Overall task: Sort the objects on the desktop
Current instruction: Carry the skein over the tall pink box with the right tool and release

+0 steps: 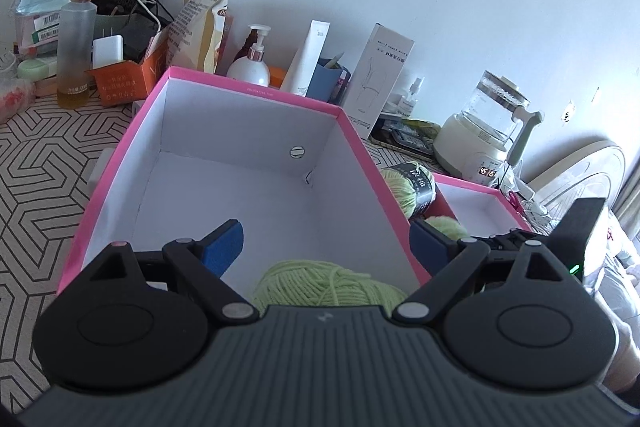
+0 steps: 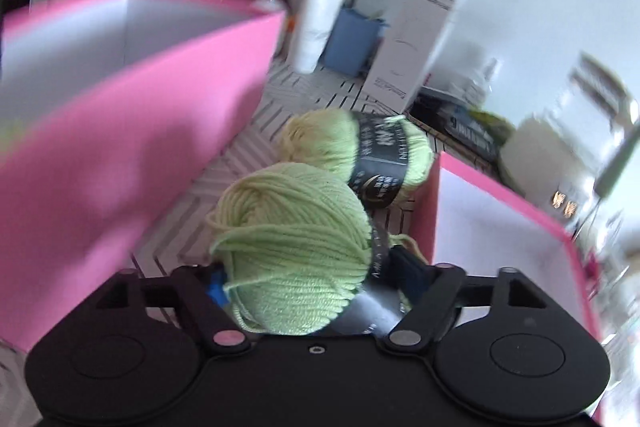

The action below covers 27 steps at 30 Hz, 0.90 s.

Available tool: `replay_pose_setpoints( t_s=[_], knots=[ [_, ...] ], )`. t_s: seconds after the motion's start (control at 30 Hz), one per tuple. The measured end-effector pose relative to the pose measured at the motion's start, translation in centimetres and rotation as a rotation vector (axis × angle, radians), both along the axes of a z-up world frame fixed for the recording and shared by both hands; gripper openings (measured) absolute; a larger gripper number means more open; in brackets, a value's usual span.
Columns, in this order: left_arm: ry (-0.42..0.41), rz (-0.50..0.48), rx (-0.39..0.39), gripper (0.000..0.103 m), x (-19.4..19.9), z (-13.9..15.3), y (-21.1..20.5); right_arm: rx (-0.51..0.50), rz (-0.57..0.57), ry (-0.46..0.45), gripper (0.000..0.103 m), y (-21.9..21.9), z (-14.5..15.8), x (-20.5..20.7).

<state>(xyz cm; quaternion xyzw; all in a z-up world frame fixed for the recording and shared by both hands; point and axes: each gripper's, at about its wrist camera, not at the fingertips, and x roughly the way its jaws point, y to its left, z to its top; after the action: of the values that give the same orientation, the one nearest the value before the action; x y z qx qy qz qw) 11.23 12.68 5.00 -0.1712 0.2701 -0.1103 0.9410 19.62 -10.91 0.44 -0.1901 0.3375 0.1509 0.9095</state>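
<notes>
In the left wrist view, the left gripper (image 1: 326,243) hangs over the large pink box (image 1: 120,163), which fills the middle of the frame. Its jaws stand wide apart and hold nothing. The box has white inner walls and a white floor. Inside it, at the lower centre of the frame, lies one skein of light green yarn (image 1: 320,287), partly hidden by the gripper body. The rest of the floor is bare.

To the right of this box, two more green skeins show in the gap before a smaller pink box (image 1: 476,187), whose white inside is only partly visible. Behind the boxes, along the wall, stand a glass bottle (image 1: 76,43), an orange carton (image 1: 124,79) filled with dark small things, a pump bottle (image 1: 250,63), a white tube (image 1: 308,59), a tall white carton (image 1: 376,79) and a kettle (image 1: 484,131).

The right wrist view is blurred. The right gripper (image 2: 310,279) is between the two pink boxes, and the near green skein (image 2: 296,247) sits between its fingers. The pads seem not to press on it, though the blur makes this uncertain. The banded skein (image 2: 360,151) lies just behind, touching the near one, on the patterned table (image 2: 240,163).
</notes>
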Motion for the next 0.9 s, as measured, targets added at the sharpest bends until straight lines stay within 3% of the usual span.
replay_pose_setpoints(
  t_s=[0.2,0.37,0.53,0.77,0.9],
  knots=[
    [-0.012,0.005,-0.007,0.091,-0.4,0.2,0.3,0.182,-0.006,-0.017,0.075,-2.5,1.9,-1.0],
    [0.006,0.06,-0.047,0.091,-0.7,0.2,1.7,0.27,0.06,-0.086,0.075,-1.9,5.8,-2.9],
    [-0.025,0.082,-0.022,0.091,-1.4,0.6,2.4,0.297,0.196,-0.158,0.076,1.9,9.6,-4.1],
    [-0.031,0.1,0.0,0.091,-2.7,0.3,3.7,0.219,0.3,-0.121,0.078,9.2,9.2,-2.8],
    [-0.04,0.097,0.002,0.091,-3.0,0.0,4.3,0.249,0.312,-0.126,0.084,10.5,8.5,-2.5]
  ],
)
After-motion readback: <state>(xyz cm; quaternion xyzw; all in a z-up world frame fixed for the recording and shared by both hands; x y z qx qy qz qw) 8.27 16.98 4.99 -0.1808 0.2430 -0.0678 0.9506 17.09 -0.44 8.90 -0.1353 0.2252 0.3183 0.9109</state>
